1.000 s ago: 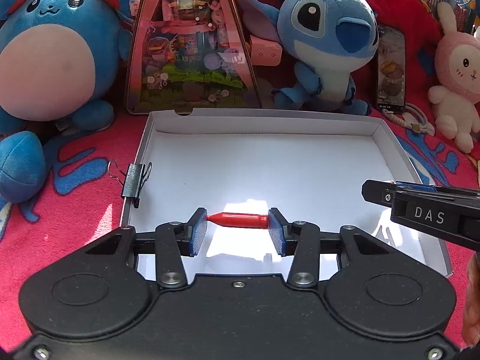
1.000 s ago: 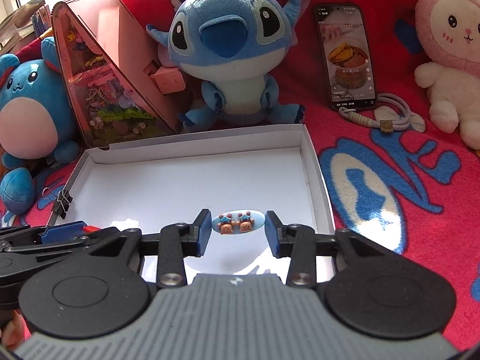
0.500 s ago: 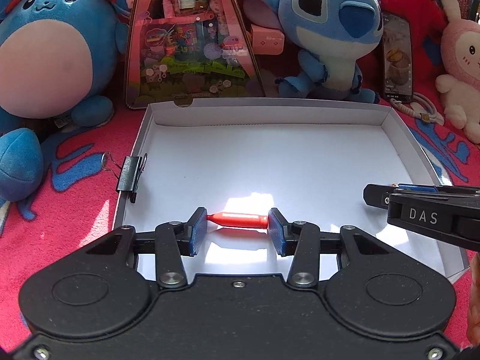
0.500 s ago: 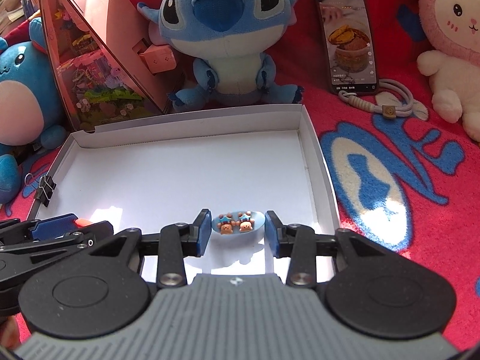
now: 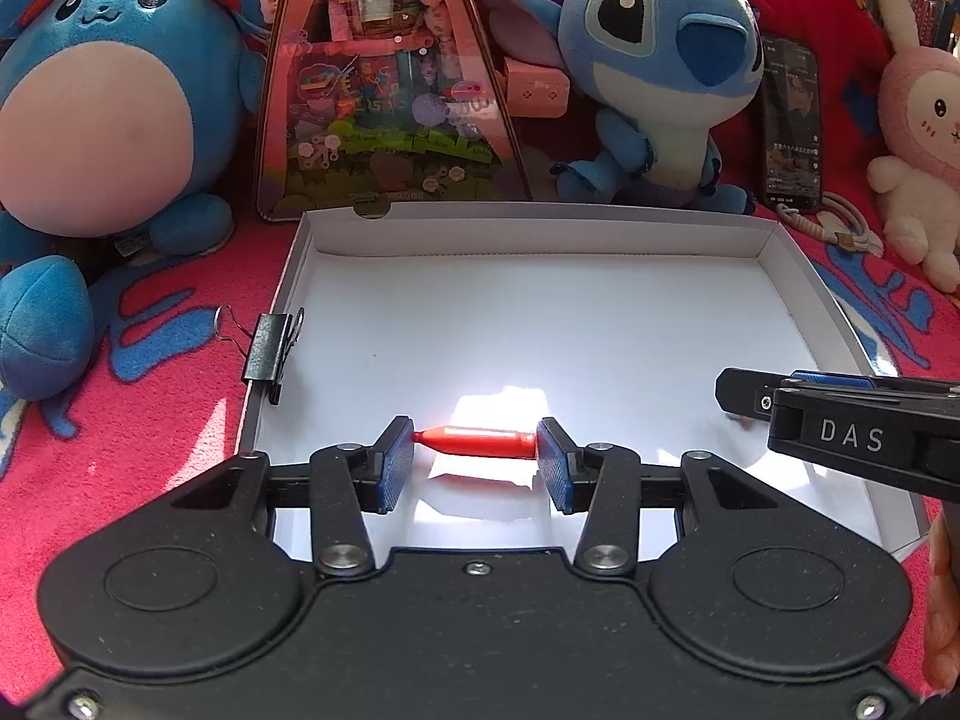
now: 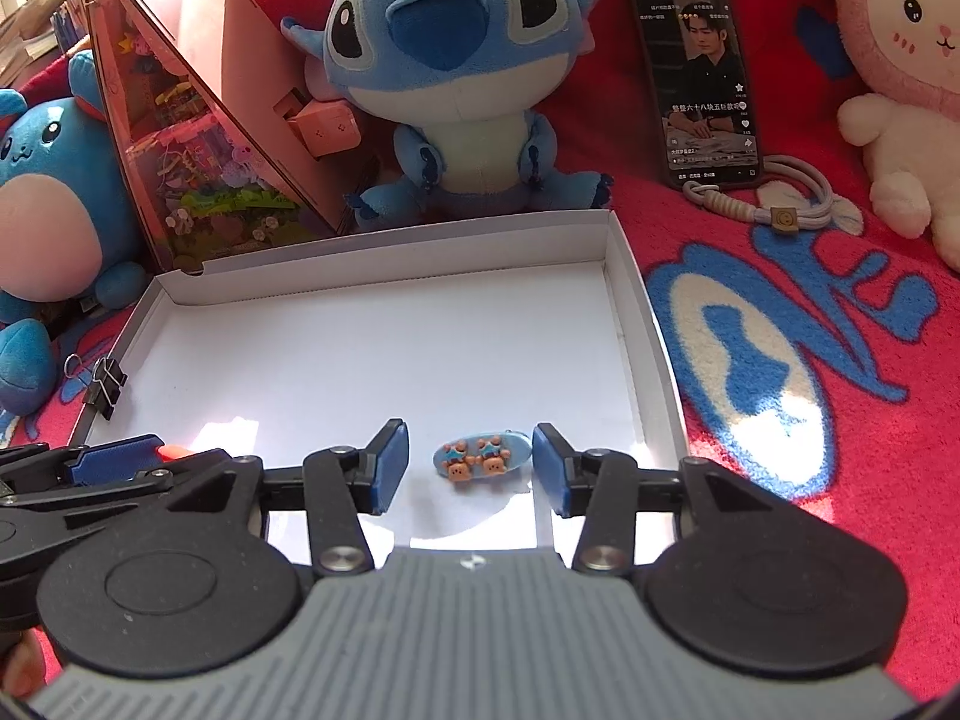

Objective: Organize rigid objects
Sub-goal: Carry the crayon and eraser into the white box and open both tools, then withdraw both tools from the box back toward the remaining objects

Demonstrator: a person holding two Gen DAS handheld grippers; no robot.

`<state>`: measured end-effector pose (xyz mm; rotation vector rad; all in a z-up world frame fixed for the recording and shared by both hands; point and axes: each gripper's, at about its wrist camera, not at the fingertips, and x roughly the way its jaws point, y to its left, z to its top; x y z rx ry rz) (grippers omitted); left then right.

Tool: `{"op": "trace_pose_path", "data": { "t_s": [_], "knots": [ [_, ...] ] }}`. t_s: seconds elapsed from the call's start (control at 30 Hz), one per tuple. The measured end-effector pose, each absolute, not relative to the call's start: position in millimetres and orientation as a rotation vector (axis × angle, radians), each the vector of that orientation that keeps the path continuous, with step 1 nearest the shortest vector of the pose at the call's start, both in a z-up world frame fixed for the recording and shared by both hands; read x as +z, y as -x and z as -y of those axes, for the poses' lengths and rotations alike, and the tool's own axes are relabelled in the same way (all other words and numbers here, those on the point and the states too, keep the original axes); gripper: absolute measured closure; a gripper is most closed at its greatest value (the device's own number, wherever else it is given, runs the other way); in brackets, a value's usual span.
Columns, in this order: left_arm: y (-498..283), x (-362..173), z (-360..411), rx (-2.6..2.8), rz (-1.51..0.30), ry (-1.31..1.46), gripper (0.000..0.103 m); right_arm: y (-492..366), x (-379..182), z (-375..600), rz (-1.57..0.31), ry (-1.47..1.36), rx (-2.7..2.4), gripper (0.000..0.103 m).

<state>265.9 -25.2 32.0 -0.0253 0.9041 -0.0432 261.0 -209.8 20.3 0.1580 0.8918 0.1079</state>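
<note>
Left gripper (image 5: 475,457) is pinching the red piece (image 5: 477,441) end to end inside the white box (image 6: 384,285); right gripper (image 6: 470,468) fingers are opening, blue charm (image 6: 483,456) lying crosswise between them, untouched.

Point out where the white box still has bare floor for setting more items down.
The white box is bare from its far wall to mid-floor, between the binder clip and the right wall. The near edge is crowded: left gripper holding the red piece, right gripper opening around the blue clip.

Three plush toys (image 6: 456,78), one phone (image 6: 699,78), one white box (image 6: 384,252), one binder clip (image 5: 270,348).
</note>
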Motion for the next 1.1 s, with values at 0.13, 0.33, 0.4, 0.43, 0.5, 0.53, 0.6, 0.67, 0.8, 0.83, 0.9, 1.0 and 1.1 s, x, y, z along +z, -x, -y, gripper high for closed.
{"op": "trace_pose_path", "data": {
  "t_s": [0.13, 0.33, 0.4, 0.43, 0.5, 0.53, 0.6, 0.67, 0.8, 0.83, 0.9, 1.0, 1.1],
  "knots": [
    [-255, 46, 20, -0.044, -0.867, 0.028, 0.044, -251, 32, 215, -0.858, -0.18, 0.131, 0.033],
    [-229, 68, 14, -0.068, -0.794, 0.018, 0.021, -227, 53, 224, -0.784, -0.178, 0.154, 0.023],
    [-219, 74, 12, -0.075, -0.774, 0.01, 0.02, -216, 60, 229, -0.756, -0.172, 0.157, 0.019],
    [-213, 76, 11, -0.081, -0.766, 0.006, 0.019, -211, 63, 231, -0.743, -0.168, 0.16, 0.018],
    [-201, 80, 10, -0.098, -0.747, -0.003, 0.018, -199, 69, 235, -0.719, -0.158, 0.167, 0.015],
    [-195, 82, 10, -0.105, -0.74, -0.009, 0.017, -193, 71, 237, -0.708, -0.153, 0.173, 0.015],
    [-182, 84, 10, -0.12, -0.728, -0.02, 0.017, -180, 72, 238, -0.692, -0.139, 0.181, 0.014],
    [-169, 84, 10, -0.134, -0.722, -0.027, 0.016, -169, 72, 239, -0.681, -0.128, 0.189, 0.014],
    [-143, 80, 9, -0.161, -0.725, -0.02, 0.016, -143, 68, 240, -0.66, -0.124, 0.207, 0.013],
    [-137, 78, 9, -0.167, -0.726, -0.018, 0.016, -139, 67, 240, -0.656, -0.119, 0.209, 0.013],
    [-126, 75, 8, -0.177, -0.729, -0.016, 0.016, -127, 64, 239, -0.643, -0.1, 0.209, 0.013],
    [-111, 71, 7, -0.186, -0.728, -0.008, 0.016, -113, 60, 238, -0.63, -0.091, 0.21, 0.011],
    [-96, 65, 3, -0.212, -0.724, 0.029, 0.013, -100, 55, 239, -0.625, -0.102, 0.214, 0.011]
  ]
}}
